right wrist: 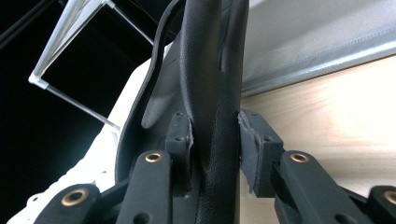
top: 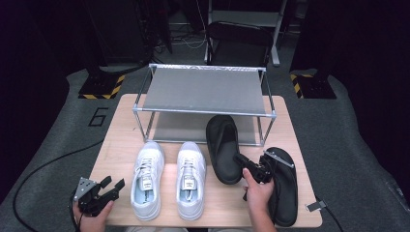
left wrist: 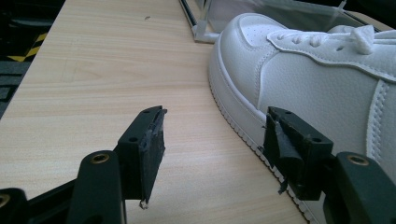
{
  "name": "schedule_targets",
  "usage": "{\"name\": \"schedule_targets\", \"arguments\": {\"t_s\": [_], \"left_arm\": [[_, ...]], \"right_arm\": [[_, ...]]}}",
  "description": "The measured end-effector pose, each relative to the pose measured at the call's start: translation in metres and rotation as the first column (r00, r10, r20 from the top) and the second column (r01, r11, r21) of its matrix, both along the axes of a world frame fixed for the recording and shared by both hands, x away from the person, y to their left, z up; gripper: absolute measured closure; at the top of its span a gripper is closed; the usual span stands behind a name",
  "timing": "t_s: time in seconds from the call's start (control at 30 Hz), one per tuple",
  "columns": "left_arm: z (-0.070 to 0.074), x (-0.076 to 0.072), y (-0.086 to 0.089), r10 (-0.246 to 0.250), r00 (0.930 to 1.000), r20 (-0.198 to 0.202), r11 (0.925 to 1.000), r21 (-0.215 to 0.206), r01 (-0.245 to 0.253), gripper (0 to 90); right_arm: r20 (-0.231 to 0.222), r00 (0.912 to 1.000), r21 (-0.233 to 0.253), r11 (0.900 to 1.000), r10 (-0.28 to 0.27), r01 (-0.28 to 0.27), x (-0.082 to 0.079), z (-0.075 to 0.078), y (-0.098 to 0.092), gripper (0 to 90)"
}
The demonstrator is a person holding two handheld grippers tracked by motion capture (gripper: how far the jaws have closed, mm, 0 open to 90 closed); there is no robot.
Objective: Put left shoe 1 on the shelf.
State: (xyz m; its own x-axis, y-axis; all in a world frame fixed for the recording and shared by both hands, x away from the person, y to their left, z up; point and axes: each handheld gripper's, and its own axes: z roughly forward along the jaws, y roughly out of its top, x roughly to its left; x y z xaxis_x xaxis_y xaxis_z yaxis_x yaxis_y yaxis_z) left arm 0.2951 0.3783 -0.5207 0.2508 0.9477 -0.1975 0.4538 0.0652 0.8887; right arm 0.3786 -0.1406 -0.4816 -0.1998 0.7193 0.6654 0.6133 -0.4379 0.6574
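High view: right gripper (top: 240,159) clamps the black slipper (top: 223,147); left gripper (top: 112,185) rests agape.

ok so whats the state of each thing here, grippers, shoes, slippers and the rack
left gripper: open, beside the left white sneaker, holding nothing
right gripper: shut on the left black slipper, at its edge
right white sneaker: upright on the table, laced
right black slipper: flat on the table, not gripped
shoe rack: both shelves bare
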Motion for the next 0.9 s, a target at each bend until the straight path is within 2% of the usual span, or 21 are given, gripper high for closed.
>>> {"name": "schedule_targets", "arguments": {"t_s": [0.13,0.23,0.3,0.4,0.43,0.53,0.6,0.67,0.73,0.83,0.87,0.9], "left_arm": [[0.000,0.000,0.000,0.000,1.0000,0.000,1.0000,-0.002,0.000,38.0],[0.000,0.000,0.000,-0.001,1.0000,-0.001,1.0000,-0.002,0.001,38.0],[0.000,0.000,0.000,-0.001,1.0000,0.000,1.0000,-0.003,0.001,38.0],[-0.001,0.000,0.000,0.003,0.9999,0.011,1.0000,-0.006,-0.003,38.0],[0.000,0.000,0.001,-0.003,1.0000,0.003,1.0000,-0.004,0.003,38.0],[0.000,0.000,0.001,-0.004,1.0000,0.000,1.0000,-0.005,0.004,38.0],[0.000,0.000,0.001,-0.003,1.0000,0.000,1.0000,-0.006,0.003,38.0],[0.000,0.000,0.002,-0.003,1.0000,0.001,0.9999,-0.010,0.003,38.0],[-0.001,-0.001,0.002,0.000,1.0000,0.000,0.9999,-0.011,0.000,38.0],[-0.001,-0.001,0.003,0.007,1.0000,0.000,0.9998,-0.019,-0.007,38.0],[-0.002,-0.001,0.003,0.010,1.0000,-0.002,0.9997,-0.023,-0.010,38.0],[-0.002,-0.001,0.004,0.007,0.9999,-0.009,0.9997,-0.024,-0.008,38.0]], "right_arm": [[-0.033,0.9994,0.032,0.999,-0.011,0.012,0.007,-0.004,0.003,66.6],[-0.039,0.9992,0.057,0.998,-0.010,0.012,0.013,-0.007,0.006,66.5],[-0.032,0.9994,0.034,0.999,-0.014,0.015,0.018,-0.008,0.009,66.6],[-0.043,0.9990,0.047,0.999,-0.017,0.019,0.024,-0.007,0.012,66.6],[-0.053,0.9984,0.051,0.998,-0.018,0.020,0.025,-0.006,0.013,66.6],[-0.031,0.9994,0.031,0.999,-0.014,0.015,0.034,-0.005,0.019,66.5],[-0.042,0.9990,0.027,0.999,-0.016,0.017,0.036,-0.005,0.020,66.5],[-0.032,0.9994,0.019,1.000,-0.012,0.012,0.046,-0.007,0.025,66.6],[-0.042,0.9991,0.028,1.000,-0.011,0.012,0.052,-0.009,0.027,66.6],[-0.041,0.9989,0.012,1.000,-0.021,0.021,0.062,-0.012,0.031,66.6],[-0.056,0.9982,0.018,1.000,-0.023,0.024,0.065,-0.011,0.033,66.6],[-0.045,0.9988,0.010,1.000,-0.018,0.019,0.068,-0.013,0.033,66.6]]}}
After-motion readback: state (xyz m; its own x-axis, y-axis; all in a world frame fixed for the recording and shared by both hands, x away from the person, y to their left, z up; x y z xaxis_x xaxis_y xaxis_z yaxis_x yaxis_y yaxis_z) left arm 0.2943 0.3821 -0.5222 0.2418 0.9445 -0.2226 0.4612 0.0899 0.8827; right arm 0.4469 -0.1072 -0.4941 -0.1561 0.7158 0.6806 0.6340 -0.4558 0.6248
